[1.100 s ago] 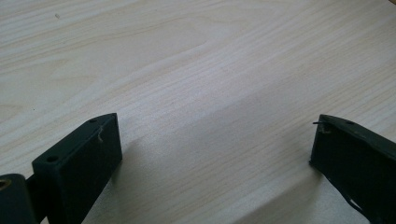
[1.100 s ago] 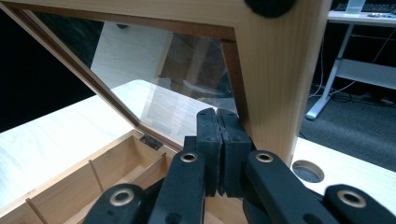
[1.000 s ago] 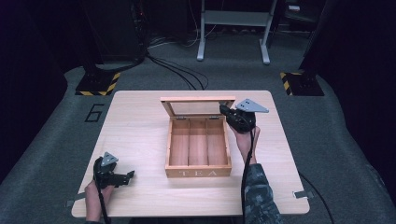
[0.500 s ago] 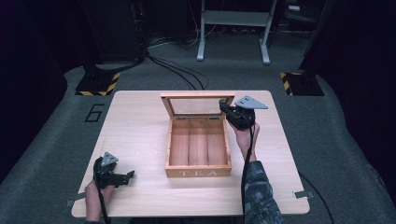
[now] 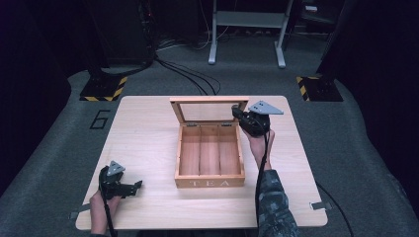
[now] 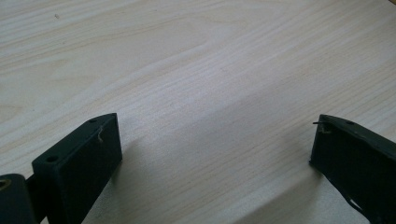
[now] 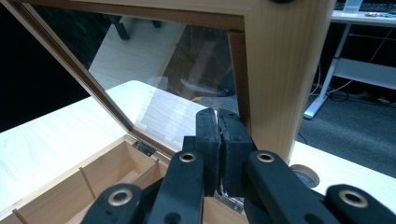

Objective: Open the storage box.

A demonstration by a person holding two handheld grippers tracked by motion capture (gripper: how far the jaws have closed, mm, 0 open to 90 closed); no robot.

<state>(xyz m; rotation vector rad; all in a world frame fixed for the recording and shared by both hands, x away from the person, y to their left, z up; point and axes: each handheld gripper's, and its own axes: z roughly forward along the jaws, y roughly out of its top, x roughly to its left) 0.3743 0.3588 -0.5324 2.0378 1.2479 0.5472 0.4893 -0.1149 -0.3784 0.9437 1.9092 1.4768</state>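
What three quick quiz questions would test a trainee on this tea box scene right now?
1. True or false: the tea box has its lid raised.
2. How many compartments does the box show? A) two B) three C) four
3. Which hand-held gripper has its jaws wide apart over bare table?

Key: 1 true. 2 B, all empty. 3 The left hand-held gripper; the right hand-held gripper has its jaws together beside the lid's frame.
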